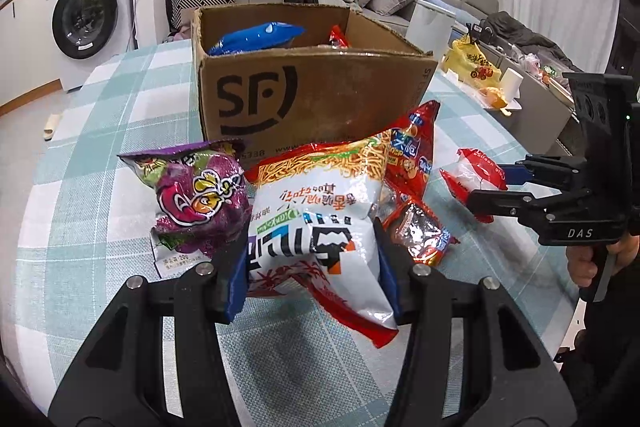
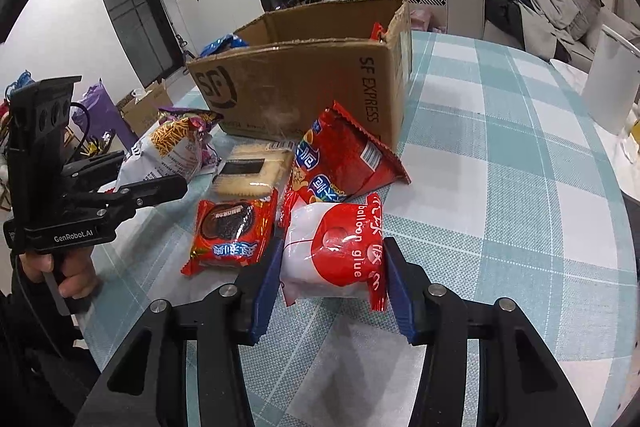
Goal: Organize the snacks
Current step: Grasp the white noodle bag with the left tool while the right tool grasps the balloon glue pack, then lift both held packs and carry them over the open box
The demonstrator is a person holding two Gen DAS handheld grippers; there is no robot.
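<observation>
Snack packets [image 1: 316,227] [image 2: 334,251] clamped in both grippers.

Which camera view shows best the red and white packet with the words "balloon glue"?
The right wrist view: the red and white "balloon glue" packet fills the centre between the right gripper fingers, its print readable. The left wrist view shows the packet only small and from the side, at the right gripper tips.

Teal-and-white checked tablecloth [image 2: 500,155], brown box [image 1: 320,95]
</observation>
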